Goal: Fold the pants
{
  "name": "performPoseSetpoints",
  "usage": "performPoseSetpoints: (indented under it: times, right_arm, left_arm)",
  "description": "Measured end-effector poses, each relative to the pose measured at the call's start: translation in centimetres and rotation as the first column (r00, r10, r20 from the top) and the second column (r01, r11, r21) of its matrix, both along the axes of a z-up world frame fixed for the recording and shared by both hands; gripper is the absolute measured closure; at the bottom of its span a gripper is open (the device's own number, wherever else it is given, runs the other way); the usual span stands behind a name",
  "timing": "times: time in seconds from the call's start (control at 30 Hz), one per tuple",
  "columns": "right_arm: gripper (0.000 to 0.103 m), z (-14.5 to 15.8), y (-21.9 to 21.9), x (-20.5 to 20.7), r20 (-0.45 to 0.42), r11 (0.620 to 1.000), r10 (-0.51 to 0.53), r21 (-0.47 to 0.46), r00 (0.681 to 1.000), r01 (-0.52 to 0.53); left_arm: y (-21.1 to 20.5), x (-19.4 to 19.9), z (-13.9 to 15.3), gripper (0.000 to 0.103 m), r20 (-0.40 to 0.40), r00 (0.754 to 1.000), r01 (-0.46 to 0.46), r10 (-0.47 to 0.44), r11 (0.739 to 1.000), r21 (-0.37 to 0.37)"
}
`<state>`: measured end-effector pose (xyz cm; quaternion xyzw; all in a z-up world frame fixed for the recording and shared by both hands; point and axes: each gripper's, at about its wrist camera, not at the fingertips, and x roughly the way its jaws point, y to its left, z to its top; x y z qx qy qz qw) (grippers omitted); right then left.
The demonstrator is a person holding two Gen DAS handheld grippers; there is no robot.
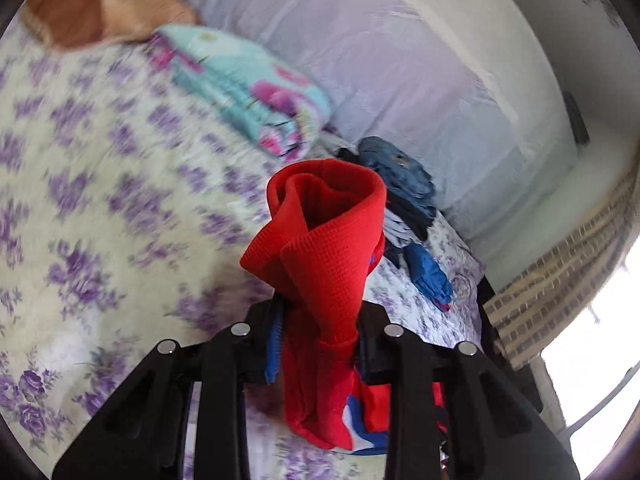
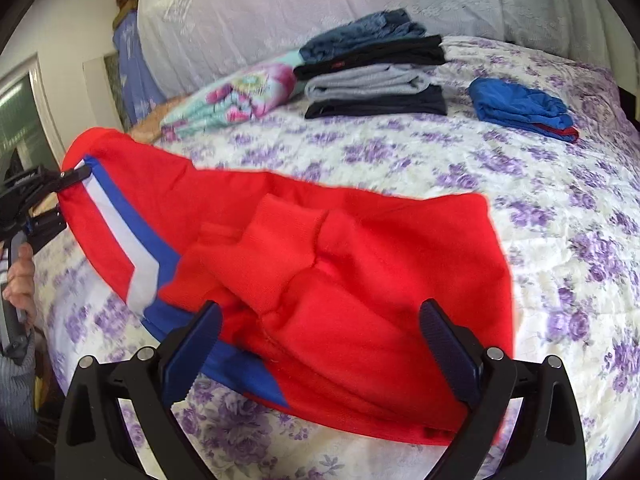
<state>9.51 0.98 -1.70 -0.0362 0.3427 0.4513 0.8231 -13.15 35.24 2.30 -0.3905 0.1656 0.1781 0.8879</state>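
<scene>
Across the bedspread (image 2: 520, 208) red pants (image 2: 320, 260) stretch between left claw (image 1: 320, 344), clamped on them, and wide-open right claw (image 2: 320, 352).

The left gripper (image 1: 320, 320) points forward and slightly upward in its own wrist view, its two black fingers drawn close together and clamped on a bunched fold of red fabric that rises between them. In the right wrist view the same gripper (image 2: 76, 174) appears at the far left edge, pinching cloth at its tip, with the person's bare left hand (image 2: 18, 280) wrapped around the handle below it and a grey sleeve at the wrist. The right gripper (image 2: 320, 344) sits low in the foreground, its jaws spread wide apart. Its dark blue pads (image 2: 450, 354) face each other across the gap, neither visibly pressing on anything.
</scene>
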Motion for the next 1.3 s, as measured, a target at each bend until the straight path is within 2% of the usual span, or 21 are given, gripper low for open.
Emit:
performPoseSetpoints:
  times: [0.07,0.13,0.27,0.37,0.43,0.47,0.57,0.6,0.63,0.67,0.7,0.73,0.77,0.83,0.93,1.0,1.07,1.1,1.17,1.23,1.3]
  right_arm:
    - [0.004,0.6,-1.5,0.8,-0.001,0.998,-0.047,0.031,0.999,0.047]
    - [0.004,1.0,-3.1,1.7,0.004,0.994,-0.099,0.037,0.995,0.099]
    - [0.004,1.1,-6.5,3.3,-0.021,0.979,-0.191,0.069,0.981,0.192]
    - [0.004,0.9,-8.9,4.4,-0.045,0.963,-0.250,0.087,0.967,0.253]
    - [0.004,0.8,-10.4,5.0,-0.050,0.952,-0.288,0.093,0.956,0.292]
    - [0.004,0.8,-11.2,5.3,-0.050,0.945,-0.308,0.095,0.950,0.312]
    - [0.004,0.8,-13.8,6.2,-0.060,0.921,-0.371,0.104,0.927,0.376]
    - [0.004,0.8,-14.4,6.5,-0.070,0.913,-0.388,0.106,0.919,0.394]
    - [0.004,0.7,-15.1,6.7,-0.082,0.907,-0.400,0.110,0.913,0.407]
    - [0.004,0.6,-15.5,6.8,-0.088,0.904,-0.405,0.112,0.910,0.413]
    - [0.004,0.6,-15.8,6.7,-0.088,0.902,-0.408,0.112,0.909,0.416]
    - [0.004,0.6,-15.9,6.8,-0.087,0.902,-0.410,0.112,0.908,0.418]
    - [0.004,0.6,-15.7,6.8,-0.086,0.903,-0.407,0.114,0.909,0.415]
    - [0.004,1.2,-15.0,6.7,-0.082,0.910,-0.385,0.131,0.919,0.393]
    - [0.004,2.9,-12.5,6.1,-0.045,0.935,-0.318,0.154,0.947,0.321]
    - [0.004,4.4,-10.3,5.5,-0.011,0.952,-0.265,0.156,0.964,0.264]
    - [0.004,5.6,-7.1,4.6,0.050,0.973,-0.204,0.121,0.978,0.197]
    - [0.004,6.1,-5.6,4.2,0.091,0.980,-0.182,0.093,0.979,0.173]
    - [0.004,6.2,-3.3,3.9,0.152,0.987,-0.158,0.031,0.976,0.155]
    - [0.004,4.9,-1.2,4.5,0.163,0.986,-0.146,-0.057,0.976,0.157]
    - [0.004,2.7,-0.9,5.9,0.141,0.974,-0.170,-0.125,0.975,0.188]
  left_arm:
    - [-1.9,1.1,1.9,0.077,-0.011,0.999,0.037,-0.036,0.997,0.074]
    - [-4.7,2.8,3.7,0.077,-0.030,0.996,0.093,-0.089,0.982,0.162]
    - [-10.8,7.1,5.3,0.077,-0.087,0.977,0.213,-0.196,0.927,0.307]
    - [-15.9,11.1,5.2,0.077,-0.156,0.948,0.316,-0.276,0.864,0.392]
    - [-19.6,14.1,4.0,0.077,-0.220,0.919,0.392,-0.327,0.813,0.431]
    - [-21.8,16.0,2.7,0.077,-0.270,0.898,0.437,-0.347,0.779,0.450]
    - [-26.4,19.7,-1.8,0.076,-0.430,0.832,0.534,-0.349,0.713,0.455]
    - [-27.8,20.7,-3.6,0.073,-0.490,0.804,0.565,-0.337,0.692,0.450]
    - [-28.7,20.7,-4.7,0.070,-0.511,0.792,0.577,-0.333,0.682,0.450]
    - [-29.3,20.3,-5.2,0.063,-0.517,0.793,0.578,-0.323,0.668,0.469]
    - [-29.8,19.6,-5.2,0.046,-0.510,0.794,0.584,-0.331,0.648,0.489]
    - [-29.8,18.5,-4.7,0.036,-0.481,0.793,0.596,-0.373,0.641,0.485]
    - [-29.4,17.3,-4.0,0.023,-0.441,0.803,0.588,-0.401,0.650,0.481]
    - [-28.1,15.3,-2.3,0.018,-0.372,0.844,0.533,-0.387,0.686,0.496]
    - [-24.7,13.6,-0.4,0.012,-0.306,0.893,0.442,-0.329,0.768,0.464]
    - [-22.2,13.9,-0.4,0.011,-0.300,0.906,0.404,-0.300,0.824,0.397]
    - [-20.4,14.8,-1.5,0.012,-0.325,0.898,0.397,-0.298,0.866,0.303]
    - [-20.0,15.2,-2.3,0.012,-0.347,0.889,0.400,-0.298,0.875,0.274]
    - [-20.1,15.9,-3.8,0.012,-0.394,0.877,0.397,-0.275,0.877,0.272]
    - [-21.0,16.1,-4.9,0.012,-0.443,0.858,0.420,-0.260,0.852,0.313]
    - [-22.5,16.1,-5.5,0.011,-0.478,0.846,0.445,-0.238,0.809,0.384]
